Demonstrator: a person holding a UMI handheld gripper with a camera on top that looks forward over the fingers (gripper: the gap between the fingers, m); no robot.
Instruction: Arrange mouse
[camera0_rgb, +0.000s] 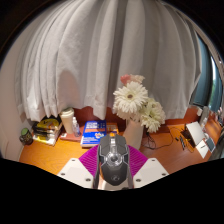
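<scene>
You are clamping the grey, rounded plastic mouse (113, 160) between the gripper (113, 172) fingers, lifting it clear above the wooden desk (60, 150) for repositioning.

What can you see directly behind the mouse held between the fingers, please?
Behind the mouse, gripped by both fingers, stands a vase of white flowers before a pale curtain. The desk surface just past the mouse is hidden by it.

I am looking at what seems a home desk corner. Long white pleated curtains (95, 60) hang behind an orange-brown wooden desk (60, 152). On it stand a vase of pale artificial daisies (135, 102), a blue book (94, 129) and some small bottles and boxes (55, 127).
</scene>
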